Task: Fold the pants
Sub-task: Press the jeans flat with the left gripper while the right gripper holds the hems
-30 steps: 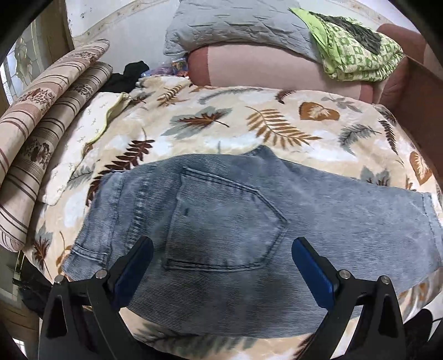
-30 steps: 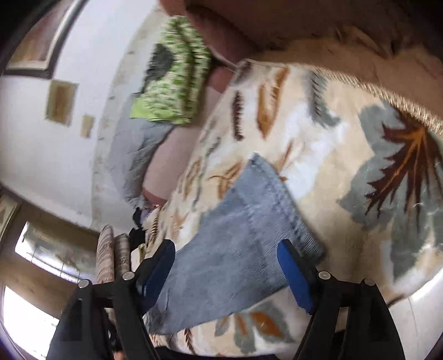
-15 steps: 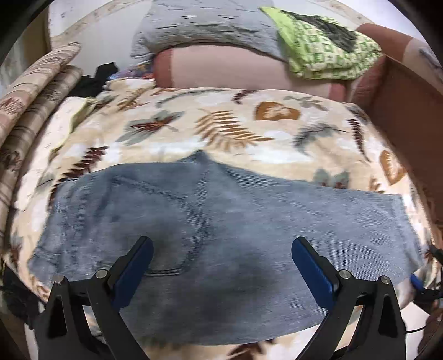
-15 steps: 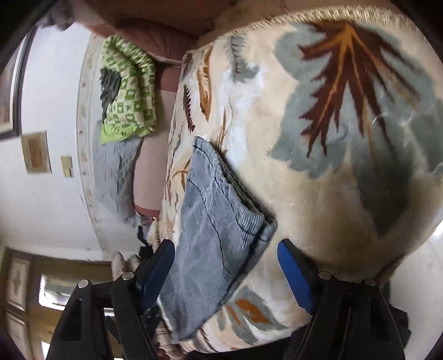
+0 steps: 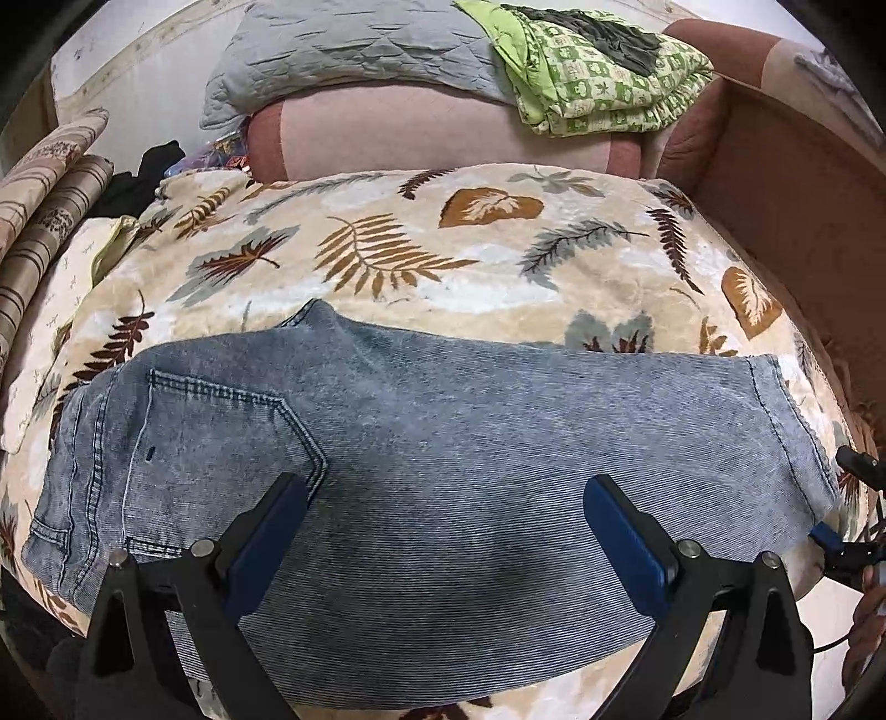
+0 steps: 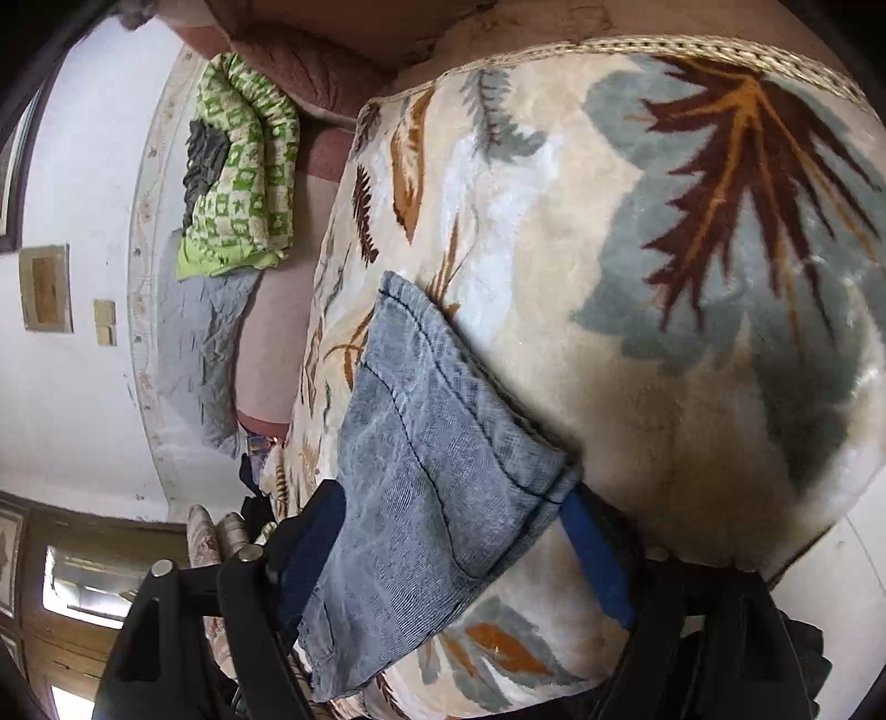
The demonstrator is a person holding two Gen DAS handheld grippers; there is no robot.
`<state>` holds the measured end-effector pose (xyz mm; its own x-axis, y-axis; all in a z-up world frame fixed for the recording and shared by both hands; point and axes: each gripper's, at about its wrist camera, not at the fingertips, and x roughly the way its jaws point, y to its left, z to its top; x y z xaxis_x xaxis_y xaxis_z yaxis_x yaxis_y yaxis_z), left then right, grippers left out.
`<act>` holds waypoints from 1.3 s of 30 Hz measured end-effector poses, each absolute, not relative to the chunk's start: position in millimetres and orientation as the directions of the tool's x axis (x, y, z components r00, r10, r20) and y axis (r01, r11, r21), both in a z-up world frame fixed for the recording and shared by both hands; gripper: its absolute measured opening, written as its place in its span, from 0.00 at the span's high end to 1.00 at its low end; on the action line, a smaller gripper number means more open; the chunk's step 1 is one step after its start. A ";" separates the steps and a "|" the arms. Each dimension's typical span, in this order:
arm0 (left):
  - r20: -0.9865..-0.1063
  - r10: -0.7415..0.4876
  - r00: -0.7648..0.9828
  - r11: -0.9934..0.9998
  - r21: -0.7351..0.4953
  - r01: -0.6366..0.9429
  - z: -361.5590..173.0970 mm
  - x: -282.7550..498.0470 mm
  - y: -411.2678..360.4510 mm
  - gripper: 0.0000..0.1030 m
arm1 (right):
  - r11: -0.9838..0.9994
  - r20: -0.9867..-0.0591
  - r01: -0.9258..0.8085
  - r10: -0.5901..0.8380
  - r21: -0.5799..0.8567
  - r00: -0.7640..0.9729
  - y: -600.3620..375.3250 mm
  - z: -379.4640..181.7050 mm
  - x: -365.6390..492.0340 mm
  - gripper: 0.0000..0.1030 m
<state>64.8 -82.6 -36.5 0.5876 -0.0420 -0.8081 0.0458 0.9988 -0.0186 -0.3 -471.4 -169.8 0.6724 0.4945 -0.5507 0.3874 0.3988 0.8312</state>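
**Two open grippers over folded jeans on a leaf-print blanket**

Two views. In the left wrist view, the jeans (image 5: pixel 454 443) lie flat across the middle of the frame, folded lengthwise into one long band of faded blue, finely ribbed denim. A stitched five-sided back pocket (image 5: pixel 221 437) sits at left; the hemmed leg end reaches the right edge. Under them spreads a plush cream blanket (image 5: pixel 421 249) printed with brown, orange and grey leaves. At the top of the frame are a grey quilted pillow (image 5: pixel 354 50) and a green checked quilt (image 5: pixel 603 83) on a pink bolster. The left gripper (image 5: pixel 446 531), black with blue pads, hovers above the denim at the bottom of the frame, jaws wide apart and holding nothing.

In the right wrist view, the right gripper (image 6: pixel 459 548) is at the bottom of the frame with its jaws opening. The doubled leg hem lies between the blue pads, but whether either pad touches the cloth I cannot tell. The fuzzy blanket fills the right side of the frame.
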 end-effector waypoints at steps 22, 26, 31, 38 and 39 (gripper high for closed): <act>-0.837 -0.104 0.538 0.993 -0.059 0.100 -57.7 68.3 -88.8 0.02 | 0.371 -0.589 0.458 0.481 0.808 0.650 -471.9 -169.3 6.2 0.12; -0.838 -0.100 0.536 0.993 -0.055 0.100 -55.6 70.5 -93.8 0.02 | 0.365 -0.587 0.460 0.488 0.809 0.645 -472.9 -170.4 6.9 0.12; -0.842 -0.083 0.532 0.994 -0.036 0.099 -55.6 74.4 -97.2 0.02 | 0.386 -0.612 0.475 0.476 0.791 0.631 -472.1 -162.9 -1.2 0.13; -0.853 -0.075 0.516 0.994 -0.023 0.107 -63.2 79.8 -108.7 0.02 | 0.440 -0.670 0.507 0.432 0.741 0.604 -463.2 -161.0 12.3 0.06; -0.854 -0.070 0.516 0.994 -0.014 0.112 -64.0 80.5 -111.3 0.02 | 0.474 -0.684 0.498 0.425 0.726 0.592 -459.4 -158.0 15.7 0.06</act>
<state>80.5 -111.3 -64.0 0.5160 -0.0703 -0.8537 0.1121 0.9936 -0.0141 15.7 -459.4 -158.0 0.5924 0.4253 -0.6842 0.4981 0.4742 0.7260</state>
